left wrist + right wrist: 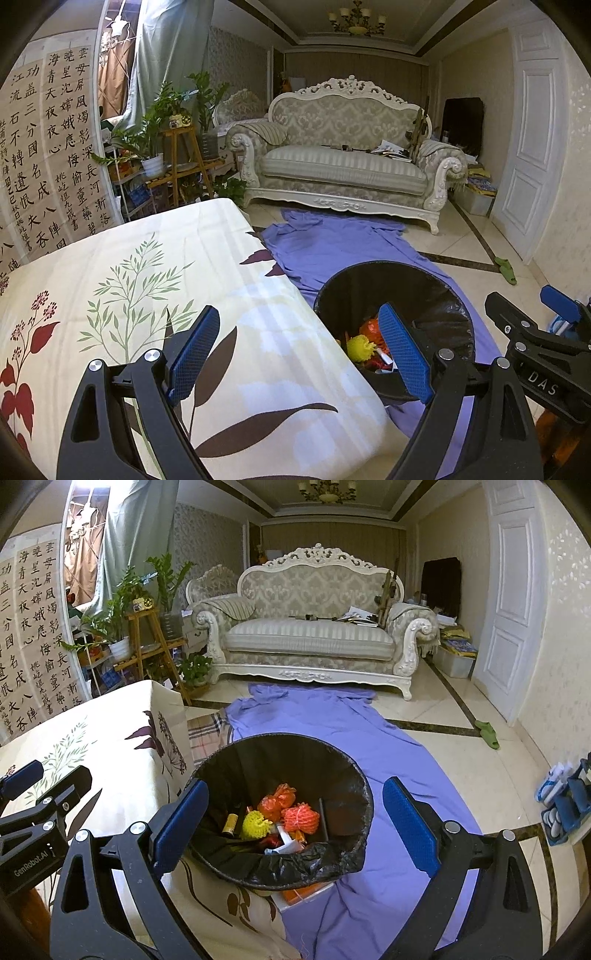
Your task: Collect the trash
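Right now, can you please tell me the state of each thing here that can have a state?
Left gripper: open, holding nothing.
Right gripper: open, holding nothing.
Trash bin: upright, uncovered, black liner in place, partly filled.
Orange net: crumpled, inside the bin.
Yellow foam net: inside the bin.
Purple sheet: spread on the floor, wrinkled.
White door: closed.
Chandelier: unlit.

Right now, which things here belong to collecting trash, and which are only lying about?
Belongs to the job:
- black-lined trash bin
- orange net bundle, yellow net and small can inside it

Just lying about:
- purple sheet on the floor
- green slippers
- sofa
- potted plants
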